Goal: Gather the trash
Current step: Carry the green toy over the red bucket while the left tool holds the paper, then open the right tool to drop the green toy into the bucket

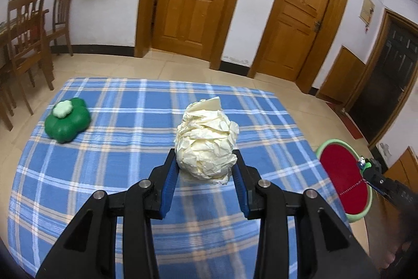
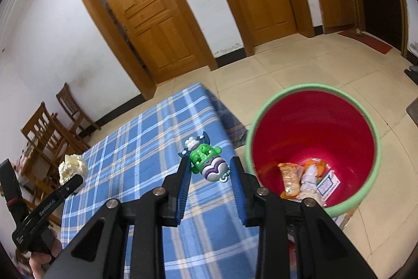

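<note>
Now the crumpled paper ball (image 1: 206,140) sits clamped in the left claw (image 1: 206,169), lifted over the middle of the blue plaid table (image 1: 109,174). Rightward, the green toy (image 2: 207,161) is pinched in the right claw (image 2: 210,169) above the table's right edge, just beside the red bin (image 2: 313,122) on the floor.
</note>
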`<state>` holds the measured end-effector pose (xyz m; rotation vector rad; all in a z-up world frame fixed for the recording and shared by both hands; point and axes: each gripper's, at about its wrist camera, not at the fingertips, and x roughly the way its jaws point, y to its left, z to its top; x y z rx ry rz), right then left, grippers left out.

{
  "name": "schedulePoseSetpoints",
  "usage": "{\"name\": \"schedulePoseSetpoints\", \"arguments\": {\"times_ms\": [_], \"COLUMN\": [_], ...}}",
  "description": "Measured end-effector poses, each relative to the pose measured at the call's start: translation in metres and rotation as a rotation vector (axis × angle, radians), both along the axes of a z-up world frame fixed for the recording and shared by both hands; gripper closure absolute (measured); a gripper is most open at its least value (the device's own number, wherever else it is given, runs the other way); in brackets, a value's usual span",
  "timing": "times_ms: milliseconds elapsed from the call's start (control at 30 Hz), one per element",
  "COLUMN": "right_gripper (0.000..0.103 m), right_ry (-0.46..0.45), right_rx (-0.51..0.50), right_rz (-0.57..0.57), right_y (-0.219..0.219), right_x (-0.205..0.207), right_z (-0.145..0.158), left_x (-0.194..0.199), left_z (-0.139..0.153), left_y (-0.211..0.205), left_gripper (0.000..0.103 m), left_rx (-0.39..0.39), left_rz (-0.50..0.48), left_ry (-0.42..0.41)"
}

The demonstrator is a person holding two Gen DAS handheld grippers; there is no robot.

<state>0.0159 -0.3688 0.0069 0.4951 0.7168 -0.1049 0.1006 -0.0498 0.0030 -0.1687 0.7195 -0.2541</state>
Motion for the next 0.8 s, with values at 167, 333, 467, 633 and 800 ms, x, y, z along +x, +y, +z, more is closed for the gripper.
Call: {"name": "schedulePoseSetpoints", "arguments": {"times_ms": [167, 333, 467, 633, 800], "right_gripper": [0.07, 0.07, 0.07, 0.07, 0.07], "right_ry": [-0.005, 0.004, 0.024, 0.042, 0.047], "right_rx": [0.023, 0.037, 0.052, 0.071, 0.077], "right_rz": [-0.055, -0.111, -0.154, -0.197, -0.227], "right_y": [-0.026, -0.05, -0.066, -0.081, -0.094], "right_x": [-0.011, -0.018, -0.024, -0.026, -0.029], "right_z": [-0.004, -0.012, -0.022, -0.033, -0.038], "left_x": [-0.004, -0.006, -0.007, -0.007, -0.008], "left_z": [0.003, 0.006, 0.007, 0.007, 0.007], "left_y": [-0.02, -0.041, -0.056, -0.075, -0.096], "left_gripper": [0.063, 0.063, 0.063, 0.063, 0.063], "left_rx": [-0.023, -0.025, -0.02, -0.007, 0.005], "left_rz": [-0.054, -0.09, -0.118, -0.156, -0.196], "left_ry": [0.024, 0.035, 0.042, 0.047, 0.055]}}
